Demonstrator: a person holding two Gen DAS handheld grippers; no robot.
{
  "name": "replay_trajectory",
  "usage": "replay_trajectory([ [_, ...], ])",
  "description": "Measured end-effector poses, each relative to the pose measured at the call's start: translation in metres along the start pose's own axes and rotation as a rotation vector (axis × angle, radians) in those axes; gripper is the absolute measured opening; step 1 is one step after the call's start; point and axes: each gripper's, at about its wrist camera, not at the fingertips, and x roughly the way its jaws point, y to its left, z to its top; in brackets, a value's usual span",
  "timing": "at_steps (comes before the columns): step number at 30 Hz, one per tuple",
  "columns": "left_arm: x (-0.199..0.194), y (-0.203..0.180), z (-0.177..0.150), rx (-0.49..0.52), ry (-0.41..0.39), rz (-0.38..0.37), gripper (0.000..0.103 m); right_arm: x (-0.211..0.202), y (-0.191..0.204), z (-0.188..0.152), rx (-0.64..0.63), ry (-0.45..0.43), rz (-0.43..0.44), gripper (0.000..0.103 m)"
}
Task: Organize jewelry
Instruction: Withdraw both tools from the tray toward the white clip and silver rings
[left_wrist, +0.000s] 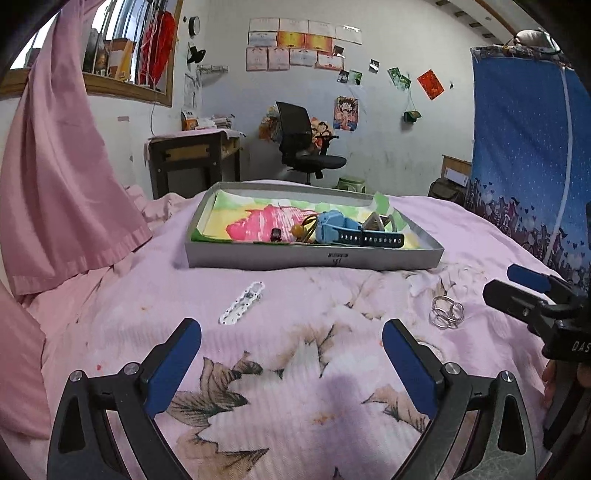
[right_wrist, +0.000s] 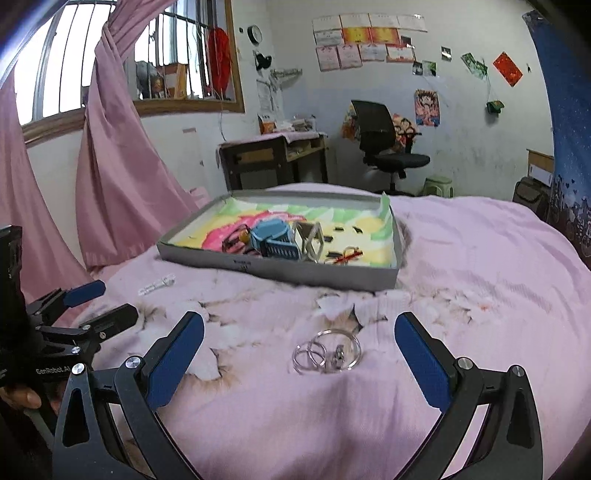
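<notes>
The gray tray (left_wrist: 314, 257) on the bed held a blue watch (left_wrist: 341, 229) and a hexagon bangle (right_wrist: 309, 240). Silver rings (right_wrist: 327, 352) and a white strap (left_wrist: 242, 302) lay in front of the tray. The left gripper (left_wrist: 291, 341) and right gripper (right_wrist: 299, 343) gaped wide, both empty.

- The bedspread (right_wrist: 461, 295) is matt pink cloth, finely ribbed, printed with flowers.
- The tray (right_wrist: 295, 271) on it looks like matt grey cardboard, lined with brightly coloured paper (right_wrist: 369, 225).
- In front of the tray, the linked rings (right_wrist: 327, 352) are thin, shiny silver metal.
- To their left, the white hair clip (left_wrist: 242, 303) looks glossy.
- Beyond the tray, the desk (right_wrist: 273, 157) is dark wood.
</notes>
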Motion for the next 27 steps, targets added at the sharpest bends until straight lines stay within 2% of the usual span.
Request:
replay_trajectory([
  [6,0.004,0.009,0.002,-0.046,0.025,-0.021,0.099,0.015,-0.005,-0.005,0.024,0.073,-0.024,0.102],
  [13,0.014,0.024,0.005,-0.108,0.051,-0.032,0.099,0.026,-0.008,-0.006,0.050,0.118,-0.005,0.101],
  [16,0.018,0.030,0.007,-0.135,0.059,-0.030,0.099,0.031,-0.009,-0.008,0.061,0.133,0.001,0.097],
  [18,0.024,0.035,0.008,-0.154,0.068,-0.032,0.099,0.036,-0.009,-0.009,0.064,0.144,0.003,0.081],
  [22,0.034,0.041,0.011,-0.179,0.083,-0.046,0.097,0.044,-0.009,-0.011,0.068,0.171,-0.005,0.068],
  [23,0.036,0.042,0.011,-0.181,0.087,-0.048,0.096,0.046,-0.009,-0.012,0.069,0.178,-0.006,0.062],
  [24,0.039,0.042,0.011,-0.184,0.096,-0.048,0.093,0.049,-0.009,-0.012,0.070,0.186,-0.009,0.055],
  [27,0.046,0.043,0.012,-0.181,0.114,-0.057,0.083,0.054,-0.011,-0.013,0.078,0.202,-0.018,0.043],
])
